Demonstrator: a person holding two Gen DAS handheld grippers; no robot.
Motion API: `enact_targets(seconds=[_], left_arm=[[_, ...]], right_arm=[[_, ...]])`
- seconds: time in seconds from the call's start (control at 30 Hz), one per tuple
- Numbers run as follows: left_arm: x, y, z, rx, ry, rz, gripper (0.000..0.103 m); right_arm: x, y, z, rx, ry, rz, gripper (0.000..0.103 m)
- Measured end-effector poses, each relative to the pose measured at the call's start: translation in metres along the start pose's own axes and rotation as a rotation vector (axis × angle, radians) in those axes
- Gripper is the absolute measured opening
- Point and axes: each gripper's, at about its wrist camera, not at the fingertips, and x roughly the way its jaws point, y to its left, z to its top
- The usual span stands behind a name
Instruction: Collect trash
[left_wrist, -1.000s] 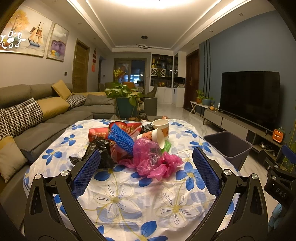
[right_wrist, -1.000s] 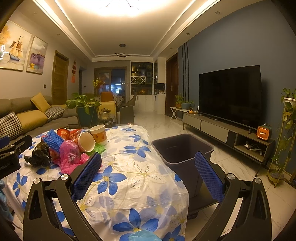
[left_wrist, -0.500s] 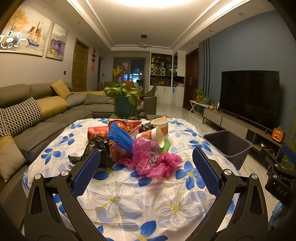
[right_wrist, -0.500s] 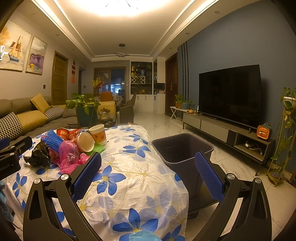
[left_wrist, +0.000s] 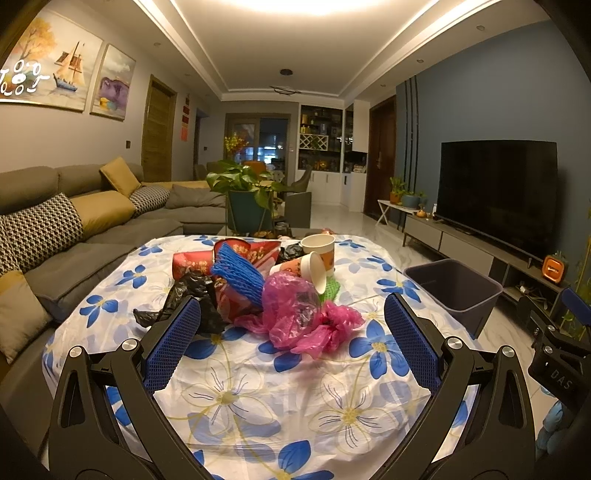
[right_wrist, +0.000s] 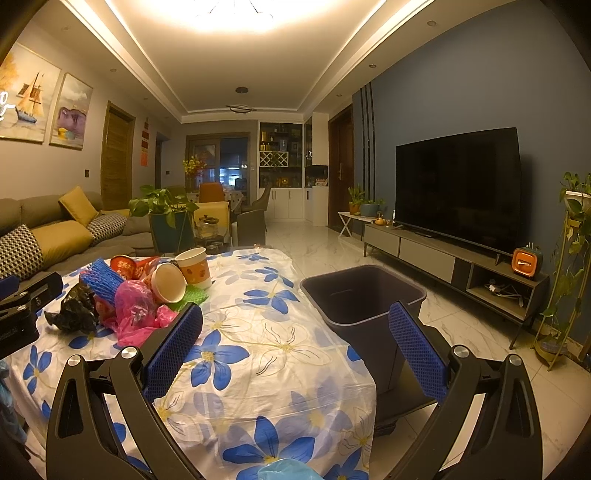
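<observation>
A living room under warm ceiling light (right_wrist: 236, 14), set in a stepped, recessed ceiling. The left wall (left_wrist: 118, 147) is pale grey and carries two paintings (left_wrist: 70, 77) and a wooden door (left_wrist: 159, 129). Below them runs a grey sofa (left_wrist: 110, 221) with yellow and patterned cushions (left_wrist: 40, 229). The right wall (right_wrist: 461, 92) is blue, with a dark TV (right_wrist: 458, 188) above a low grey cabinet (right_wrist: 443, 258); a small orange device (right_wrist: 524, 262) sits on the cabinet. The floor (right_wrist: 332, 251) is glossy white marble tile. A leafy plant (left_wrist: 243, 184) stands in a teal pot behind the table. At the far end are white cupboards with lit shelves (right_wrist: 280, 147) and a dark glass door (right_wrist: 232, 158). A trailing plant (right_wrist: 572, 229) stands on a stand at far right.
</observation>
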Motion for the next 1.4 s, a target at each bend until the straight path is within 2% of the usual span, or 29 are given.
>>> enact_targets(seconds=[0.7, 0.9, 1.2, 1.4], left_arm=[[0.008, 0.004, -0.001, -0.011, -0.002, -0.019, 0.098], [0.017, 0.018, -0.006, -0.027, -0.015, -0.007, 0.095], [0.046, 0.064, -0.027, -0.072, 0.021, 0.059, 0.087], [0.067, 0.082, -0.037, -0.083, 0.038, 0.080, 0.083]], right_arm=[[0.017, 0.001, -0.007, 0.018, 0.018, -0.007, 0.098], [0.031, 0.005, -0.013, 0.021, 0.025, 0.017, 0.098], [0.067, 0.041, -0.026, -0.001, 0.007, 0.156, 0.097], [0.105, 0.084, -0.036, -0.041, 0.047, 0.263, 0.090]])
